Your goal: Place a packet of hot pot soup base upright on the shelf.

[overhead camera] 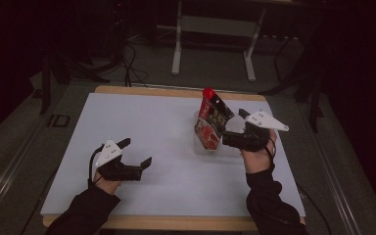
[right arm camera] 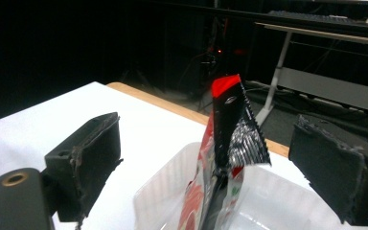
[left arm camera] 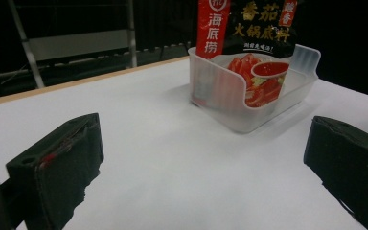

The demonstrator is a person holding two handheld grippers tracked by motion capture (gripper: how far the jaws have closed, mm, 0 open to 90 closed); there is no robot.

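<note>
Standing upright in the clear tub (overhead camera: 210, 147), the red pouch (overhead camera: 210, 122) leans on its wall. My right claw (overhead camera: 232, 128), jaws released, sits just beside it, grasping nothing. My left claw (overhead camera: 136, 152) rests spread wide and empty on the table (overhead camera: 152, 117), well apart.

Red-and-black sauce packet (overhead camera: 211, 117) upright in clear plastic tub (overhead camera: 199, 147)

A glossy foil pouch (left arm camera: 249, 28) stands in a frosted translucent plastic tub (left arm camera: 220, 96) on the matt white, wood-edged table (overhead camera: 147, 127).
</note>
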